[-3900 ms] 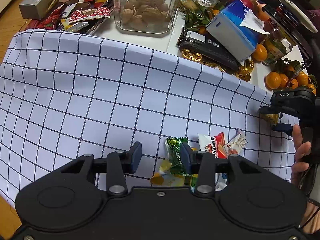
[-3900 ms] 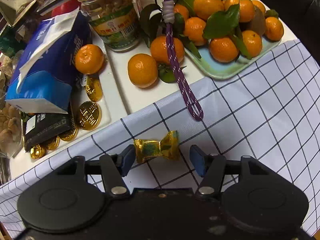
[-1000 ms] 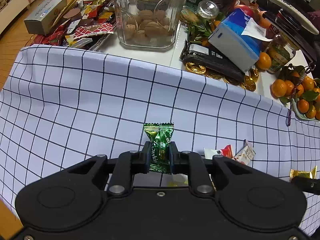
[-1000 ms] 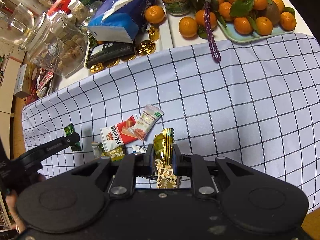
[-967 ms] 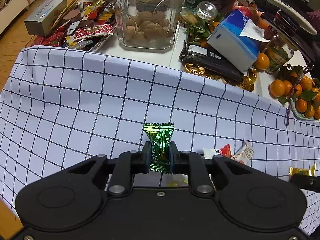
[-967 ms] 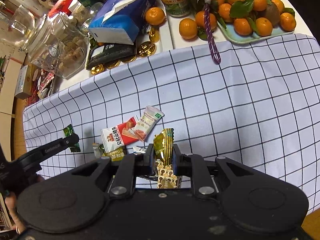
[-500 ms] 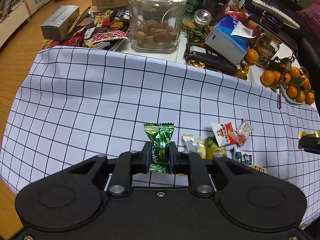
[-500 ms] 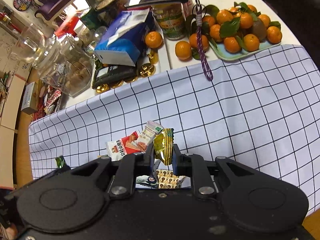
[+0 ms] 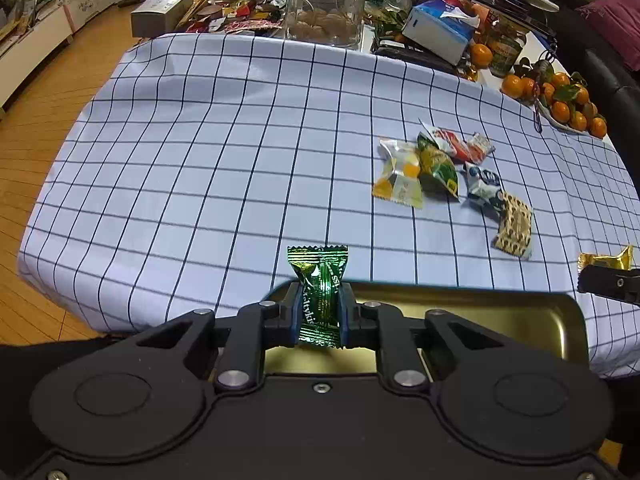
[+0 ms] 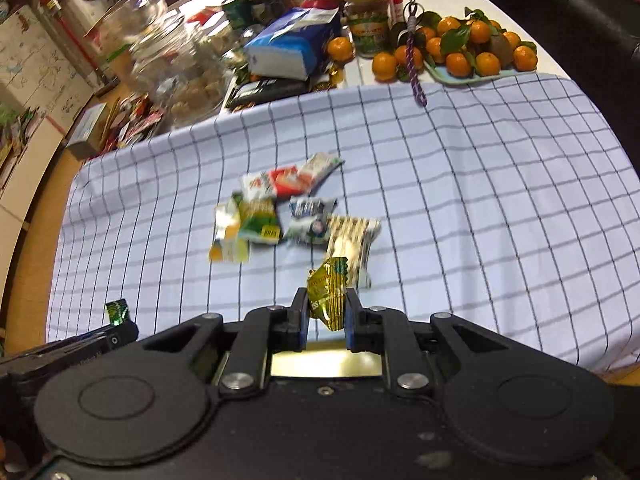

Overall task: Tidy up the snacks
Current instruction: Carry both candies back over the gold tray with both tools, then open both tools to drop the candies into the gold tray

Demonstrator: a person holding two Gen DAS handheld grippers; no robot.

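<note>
A green foil candy (image 9: 319, 298) and a gold one (image 10: 328, 298) stand upright, each pinched. Six more snack packets (image 9: 452, 176) lie clustered on the checked cloth.

A: Warm indoor light, fairly even across the checked cloth (image 9: 248, 152). Sharp in the left wrist view, crisp grid lines, soft glare off the gold tray (image 9: 520, 320).

B: Smeared in the right wrist view, though: motion blur on the snack pile (image 10: 288, 216) and glass jar (image 10: 172, 64). Heavy fisheye bowing at both edges, dark corners top right.
</note>
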